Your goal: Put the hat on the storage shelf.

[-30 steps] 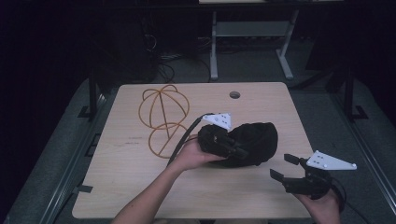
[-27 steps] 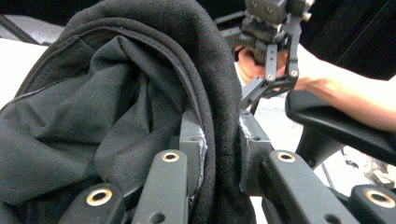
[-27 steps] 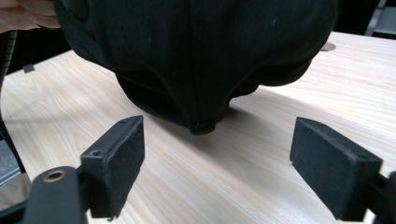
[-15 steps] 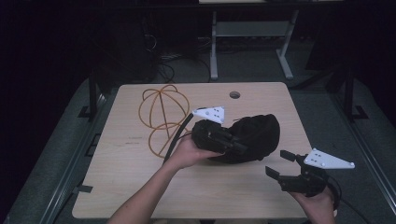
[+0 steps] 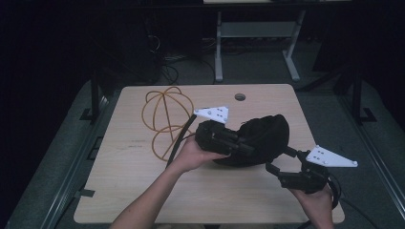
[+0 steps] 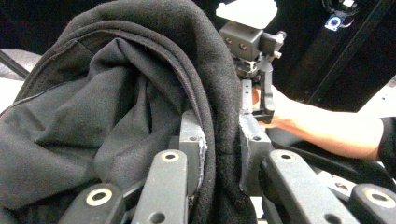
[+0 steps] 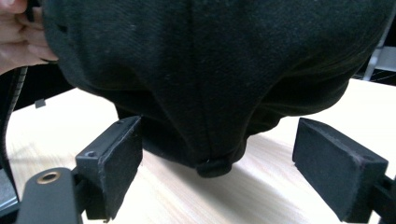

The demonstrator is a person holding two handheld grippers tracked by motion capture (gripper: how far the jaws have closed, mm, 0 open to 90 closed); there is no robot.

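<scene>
Pale wood of the table (image 5: 143, 200) lies bare near the person. Right gripper (image 5: 282, 167) stands wide, jaws apart at the black cap (image 5: 267, 138), lifted just off the top. Left gripper (image 5: 239, 143) is clamped on its rim. Close squarely on the crown; keep off the right edge. Farther back, an orange cord (image 5: 162, 114) leaves room.
</scene>
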